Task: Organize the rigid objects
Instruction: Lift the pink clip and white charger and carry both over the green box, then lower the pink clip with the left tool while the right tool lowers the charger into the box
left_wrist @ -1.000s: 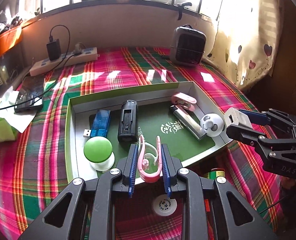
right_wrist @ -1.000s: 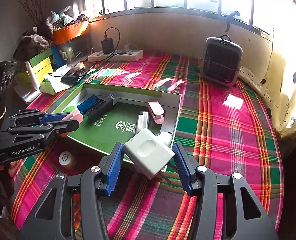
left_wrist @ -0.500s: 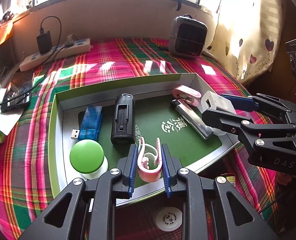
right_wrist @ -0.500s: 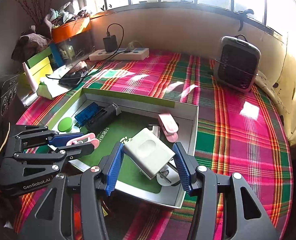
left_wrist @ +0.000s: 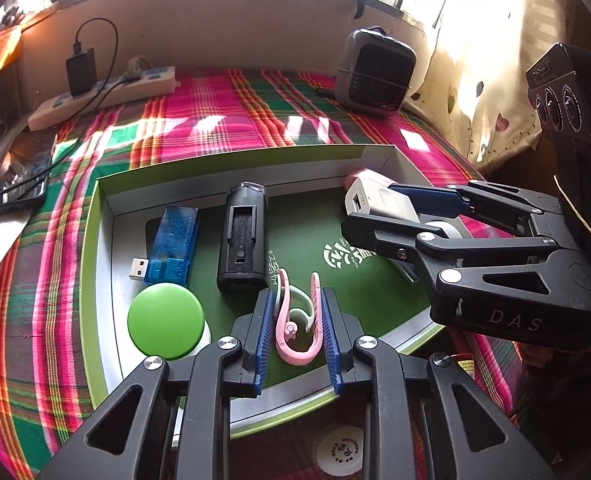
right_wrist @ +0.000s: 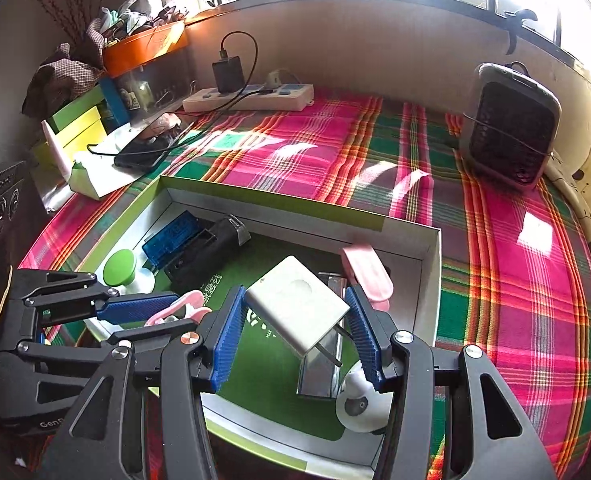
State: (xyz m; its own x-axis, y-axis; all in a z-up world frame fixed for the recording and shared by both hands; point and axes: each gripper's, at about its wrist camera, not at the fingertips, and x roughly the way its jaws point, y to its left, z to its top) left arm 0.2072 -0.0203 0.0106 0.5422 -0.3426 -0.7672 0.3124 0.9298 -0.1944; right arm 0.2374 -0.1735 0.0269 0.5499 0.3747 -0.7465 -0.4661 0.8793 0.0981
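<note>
A shallow green-lined box (left_wrist: 103,200) (right_wrist: 429,272) lies on the plaid cloth. It holds a blue USB stick (left_wrist: 172,244), a black holder (left_wrist: 243,236), a green round cap (left_wrist: 165,322), a pink clip (right_wrist: 367,270), a silver lighter (right_wrist: 319,372) and a white ball (right_wrist: 361,404). My left gripper (left_wrist: 297,316) is shut on a pink ear-hook piece (left_wrist: 295,320) over the box's near edge. My right gripper (right_wrist: 295,316) is shut on a white charger plug (right_wrist: 295,308) above the box's right part; it also shows in the left wrist view (left_wrist: 379,200).
A small grey heater (right_wrist: 511,124) stands at the back right. A power strip with a black adapter (right_wrist: 251,96) lies by the back wall. A phone (left_wrist: 15,184) and paper lie at the left. A white round lid (left_wrist: 337,450) lies before the box.
Both grippers moved forward over the box with their objects. The right gripper carried the charger from outside the box's right rim to above its green floor.
</note>
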